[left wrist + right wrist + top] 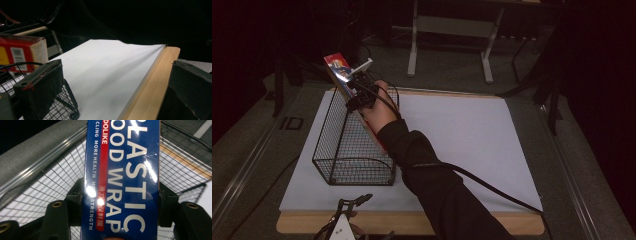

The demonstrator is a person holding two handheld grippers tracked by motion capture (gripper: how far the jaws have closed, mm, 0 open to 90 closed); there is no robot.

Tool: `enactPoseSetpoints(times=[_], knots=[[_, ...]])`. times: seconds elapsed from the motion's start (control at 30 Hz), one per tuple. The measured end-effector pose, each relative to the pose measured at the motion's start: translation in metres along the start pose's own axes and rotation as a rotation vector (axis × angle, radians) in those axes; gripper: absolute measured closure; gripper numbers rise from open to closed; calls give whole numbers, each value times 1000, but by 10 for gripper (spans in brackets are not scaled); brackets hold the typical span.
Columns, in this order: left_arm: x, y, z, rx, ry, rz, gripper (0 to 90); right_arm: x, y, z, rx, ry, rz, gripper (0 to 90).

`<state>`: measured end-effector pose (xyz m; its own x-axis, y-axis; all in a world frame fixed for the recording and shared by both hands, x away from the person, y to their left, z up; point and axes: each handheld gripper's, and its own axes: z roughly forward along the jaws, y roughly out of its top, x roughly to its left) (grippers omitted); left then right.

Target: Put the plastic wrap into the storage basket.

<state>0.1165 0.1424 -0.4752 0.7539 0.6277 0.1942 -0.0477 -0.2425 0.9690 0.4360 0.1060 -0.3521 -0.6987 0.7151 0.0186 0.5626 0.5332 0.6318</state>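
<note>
Because the long blue-and-red cardboard box of plastic wrap (122, 180) is a slim, stiff carton with a glossy printed skin, it should feel light and rigid, though slick enough to slide if pinched weakly. The right tongs (358, 95) are clamped across its narrow width, one black jaw on each long side, which looks the soundest hold; squeezing the broad faces harder could dent the card. Held tilted, the box hangs over the far end of the black wire-mesh basket (343, 150), its lower part down inside the grid. That basket is open-topped, thin-wired and rigid, standing on a white sheet (462, 145) over the pale wooden counter (412, 224). Near the front edge, the left tongs (354, 201) rest with jaws apart, empty.
</note>
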Motion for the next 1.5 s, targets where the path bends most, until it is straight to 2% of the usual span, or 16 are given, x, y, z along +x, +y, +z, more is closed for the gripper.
enactPoseSetpoints(times=[0.13,0.4,0.53,0.83,0.9,1.03,1.13,1.23,1.3,1.5], knots=[[0,0,-2,-1,7,-2,4,6,-1,8,-19,23,16,396],[-1,0,-4,3,11,1,4,5,-9,21,-29,20,51,396],[-2,0,-4,2,9,3,4,8,-15,26,-21,11,36,396],[-2,0,-4,1,3,6,4,12,-29,38,-18,-9,39,395],[-2,0,-3,4,3,7,4,10,-32,40,-9,-11,37,395],[-2,0,-3,3,-1,6,4,3,-37,42,2,11,84,392],[-2,0,-2,4,-1,7,4,2,-40,43,11,15,94,388],[-3,0,-2,6,-2,10,4,4,-43,47,36,-15,62,388],[-3,0,-1,6,-3,10,4,1,-45,50,45,3,74,390],[-2,0,0,9,-7,12,4,-3,-55,59,86,3,91,386]])
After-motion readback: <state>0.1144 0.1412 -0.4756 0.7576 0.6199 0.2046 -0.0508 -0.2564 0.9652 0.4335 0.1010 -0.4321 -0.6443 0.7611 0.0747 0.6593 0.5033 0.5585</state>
